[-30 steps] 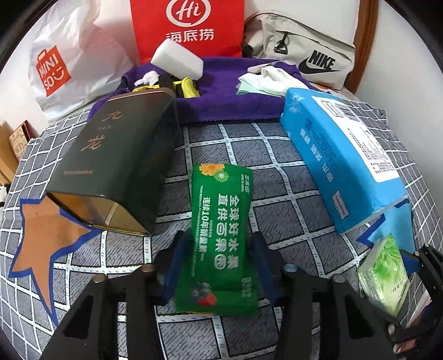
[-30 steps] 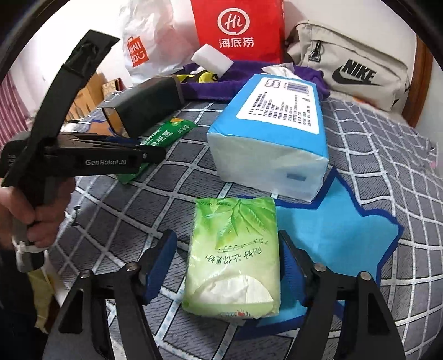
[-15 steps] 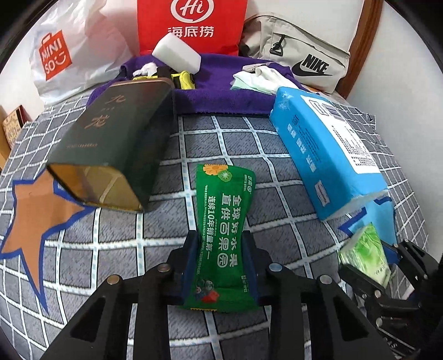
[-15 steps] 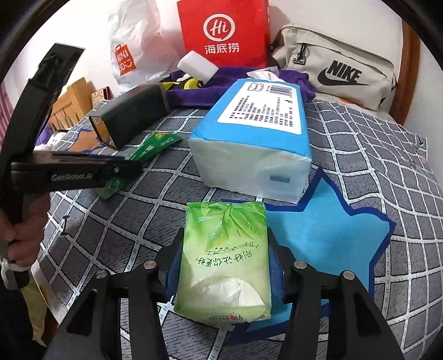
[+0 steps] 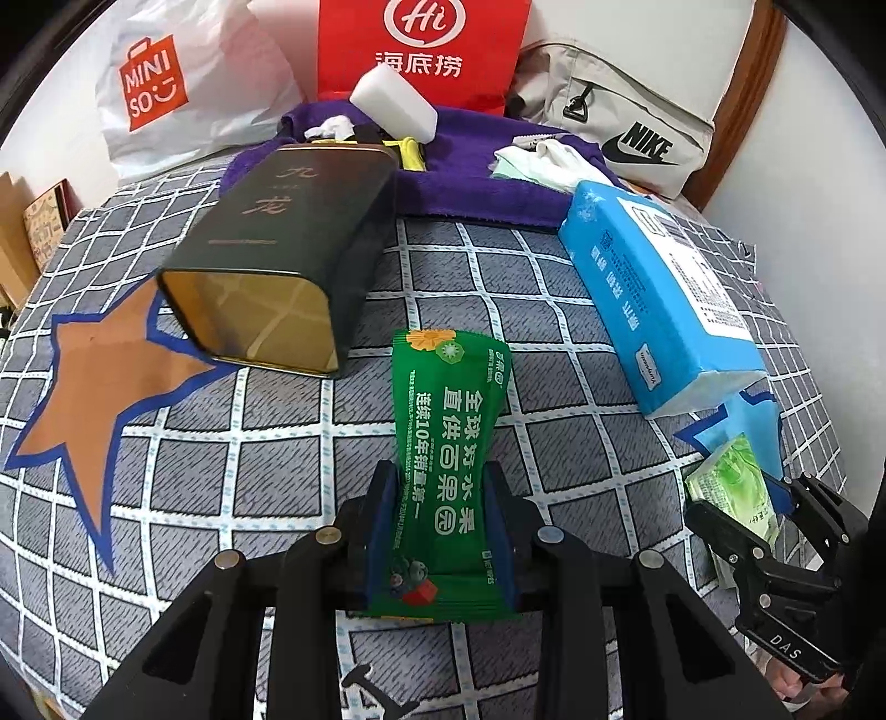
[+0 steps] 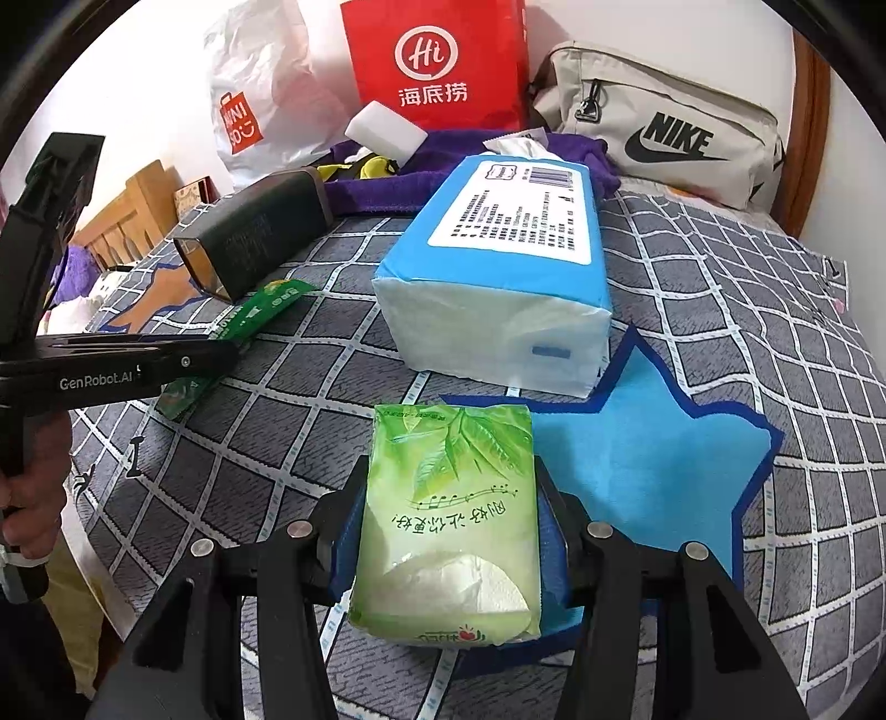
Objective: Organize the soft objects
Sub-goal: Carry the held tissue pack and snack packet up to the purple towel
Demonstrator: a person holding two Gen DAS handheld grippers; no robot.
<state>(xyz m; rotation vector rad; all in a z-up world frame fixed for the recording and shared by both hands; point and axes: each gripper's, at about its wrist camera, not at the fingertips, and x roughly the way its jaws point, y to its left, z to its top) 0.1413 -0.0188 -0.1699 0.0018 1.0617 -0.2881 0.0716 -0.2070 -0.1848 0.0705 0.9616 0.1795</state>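
Note:
My left gripper (image 5: 441,493) is shut on a dark green snack packet (image 5: 446,443), pinched at its waist and held above the checked bedspread. The packet also shows in the right wrist view (image 6: 243,327) beside the left gripper's black body (image 6: 116,365). My right gripper (image 6: 449,498) is shut on a light green tissue pack (image 6: 448,520), held over the blue star patch (image 6: 642,465). In the left wrist view the tissue pack (image 5: 733,487) and right gripper (image 5: 742,515) sit at the lower right.
A large blue tissue pack (image 5: 659,299) lies at the right. A dark green tin (image 5: 277,260) lies on its side by an orange star patch (image 5: 94,382). Behind are a purple towel (image 5: 459,183), a white sponge (image 5: 393,105), a red bag (image 5: 421,50), a Miniso bag (image 5: 160,83) and a Nike bag (image 5: 626,138).
Both grippers closed from open onto their packs, squeezing them. The left gripper has lifted the green packet; the right pack has also risen a little.

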